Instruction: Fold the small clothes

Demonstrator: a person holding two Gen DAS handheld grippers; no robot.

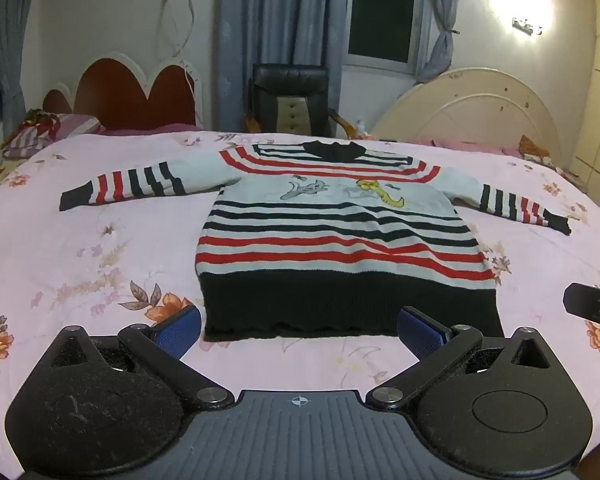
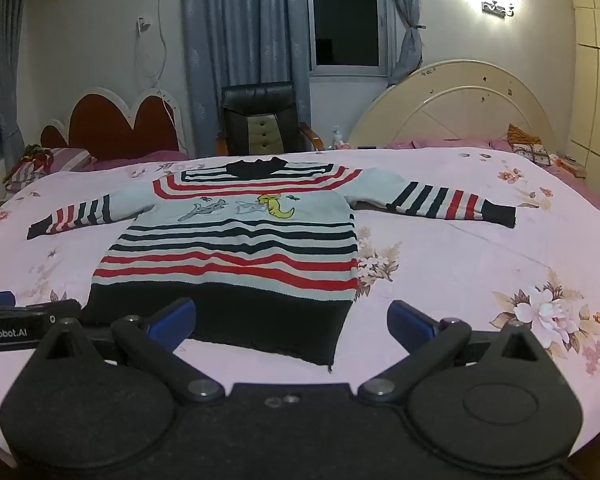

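A small striped sweater lies flat on the pink floral bedsheet, front up, both sleeves spread out sideways, dark hem nearest me. It has white, black and red stripes and a cartoon print on the chest. My left gripper stands open just short of the hem, blue pads wide apart, nothing between them. In the right wrist view the sweater lies left of centre, and my right gripper is open near the hem's right corner, holding nothing. The left gripper's body shows at the left edge there.
Beyond the bed stand a black office chair, a red heart-shaped headboard and a cream headboard. Striped pillows lie at the far left. Curtains and a dark window fill the back wall. Bare sheet surrounds the sweater.
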